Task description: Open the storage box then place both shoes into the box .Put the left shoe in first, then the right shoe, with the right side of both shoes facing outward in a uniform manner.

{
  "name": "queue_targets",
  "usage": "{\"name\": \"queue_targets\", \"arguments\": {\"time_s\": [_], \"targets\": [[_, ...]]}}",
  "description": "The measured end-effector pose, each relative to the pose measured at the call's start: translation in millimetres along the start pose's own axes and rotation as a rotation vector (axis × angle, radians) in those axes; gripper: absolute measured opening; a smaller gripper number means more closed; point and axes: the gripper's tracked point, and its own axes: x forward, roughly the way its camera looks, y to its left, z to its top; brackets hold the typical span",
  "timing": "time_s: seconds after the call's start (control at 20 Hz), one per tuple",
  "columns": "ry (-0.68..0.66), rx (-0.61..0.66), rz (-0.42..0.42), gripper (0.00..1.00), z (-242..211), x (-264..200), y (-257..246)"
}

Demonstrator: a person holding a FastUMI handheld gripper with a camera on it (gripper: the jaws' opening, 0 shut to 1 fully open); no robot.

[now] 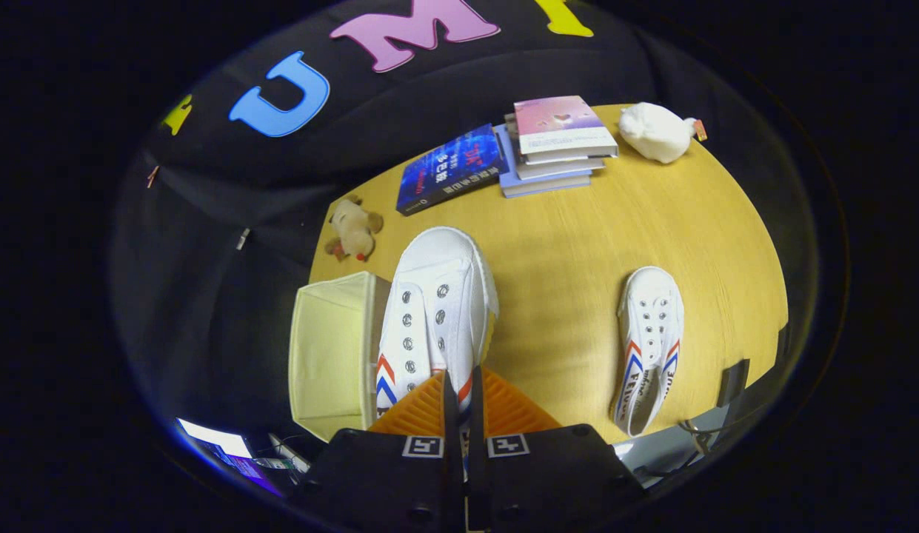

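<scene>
1. The gripper [463, 385] has its two fingers drawn nearly together, both pressing on the heel end of a white canvas shoe with red and blue chevron stripes [433, 311]; the jaws stand narrow, clamped on that shoe.
2. The held shoe stretches away from the fingers toward 12 o'clock, its rounded toe pointing at the far books, and it appears lifted above the round yellow wooden table [577, 252].
3. At 9 o'clock of the held shoe, just beside it, stands the open pale cream fabric storage box [329, 348], its inside bare.
4. At 3 o'clock, well apart from the fingers, the second white canvas shoe with matching stripes [649, 344] lies on the table, toe away.
5. Toward 11 o'clock, beyond the box, a small tan plush dog [353, 228] sits at the table's edge.
6. At 12 o'clock lies a dark blue book [450, 169]; at 1 o'clock a stack of books with a pink cover on top [559, 144]; farther toward 2 o'clock a white plush toy [655, 132].
</scene>
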Motion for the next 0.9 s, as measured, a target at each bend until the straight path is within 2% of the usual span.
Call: {"name": "queue_targets", "arguments": {"time_s": [0.3,0.5,0.9], "targets": [[0.071,-0.005,0.111,0.07,-16.8,22.0,98.1],[0.138,0.006,0.088,0.07,-44.5,57.1,127.6],[0.194,0.008,0.049,0.07,-75.4,114.6,153.0]]}}
